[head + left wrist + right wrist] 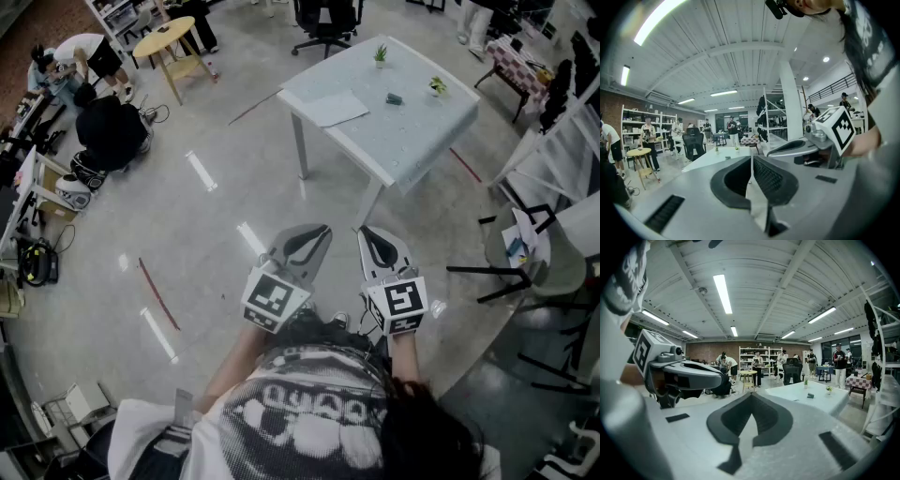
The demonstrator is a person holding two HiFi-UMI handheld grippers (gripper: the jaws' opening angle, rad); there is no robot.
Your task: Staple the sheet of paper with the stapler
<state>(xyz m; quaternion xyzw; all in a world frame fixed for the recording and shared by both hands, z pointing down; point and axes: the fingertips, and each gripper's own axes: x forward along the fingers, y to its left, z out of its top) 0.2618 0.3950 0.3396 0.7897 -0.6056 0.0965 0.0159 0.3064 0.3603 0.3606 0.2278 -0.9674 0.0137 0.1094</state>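
Note:
A white sheet of paper (329, 108) lies on the near-left part of a white table (412, 141), far ahead of me. The small dark stapler (395, 97) rests mid-table; it also shows in the right gripper view (811, 395) and the left gripper view (727, 157). Both grippers are held close to the person's body, well short of the table and side by side. The left gripper (322, 230) (751, 158) is shut with nothing in it. The right gripper (365, 232) (751, 395) is likewise shut and empty.
Two small potted plants (380, 54) (437, 86) stand on the table. A black office chair (328, 23) sits behind it and a round yellow side table (173, 42) at the back left. People work at the left wall. A dark chair frame (525, 272) stands at the right.

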